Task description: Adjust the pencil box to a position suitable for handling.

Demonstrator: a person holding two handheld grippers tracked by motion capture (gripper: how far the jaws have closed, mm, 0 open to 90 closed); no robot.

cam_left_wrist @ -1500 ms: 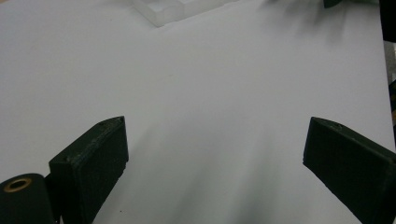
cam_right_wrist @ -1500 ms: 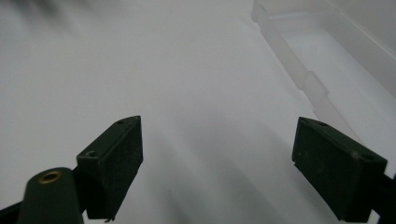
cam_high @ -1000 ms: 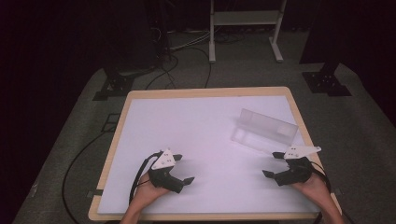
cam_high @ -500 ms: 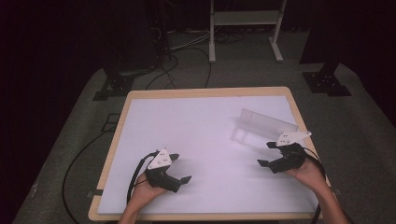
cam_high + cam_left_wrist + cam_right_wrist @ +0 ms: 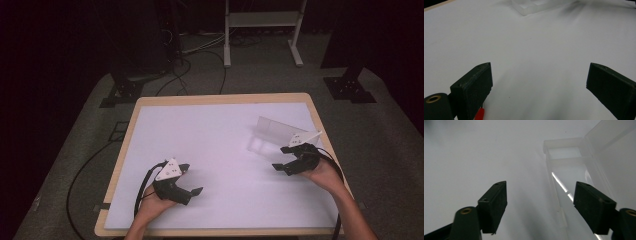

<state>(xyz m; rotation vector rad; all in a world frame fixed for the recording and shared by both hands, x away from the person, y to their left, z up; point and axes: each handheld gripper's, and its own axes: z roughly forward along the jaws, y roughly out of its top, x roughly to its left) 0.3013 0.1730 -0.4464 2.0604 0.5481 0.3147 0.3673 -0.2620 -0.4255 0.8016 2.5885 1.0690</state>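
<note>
A clear plastic box [image 5: 272, 134] with its lid raised lies on the right part of the white table top [image 5: 215, 125]. My right gripper [image 5: 278, 158] hovers just in front of it, pointing left. Its jaws have just been closing a little but still stand apart. In the right gripper view the box [image 5: 574, 170] lies ahead of the right gripper [image 5: 540, 186], toward its right jaw, and the pads touch nothing. My left gripper [image 5: 192, 179] rests at the front left, open and with nothing in it. The left gripper view has the left gripper [image 5: 540, 67] over bare table, the box [image 5: 531, 6] far off.
The table has a wooden rim [image 5: 220, 96]. Beyond it on the dark floor are cables [image 5: 200, 47], a white stand [image 5: 260, 30] and black stand feet [image 5: 347, 87].
My right gripper has moved left and away from the front edge, up to the clear box, and its jaws have narrowed slightly. The left gripper has stayed put.
</note>
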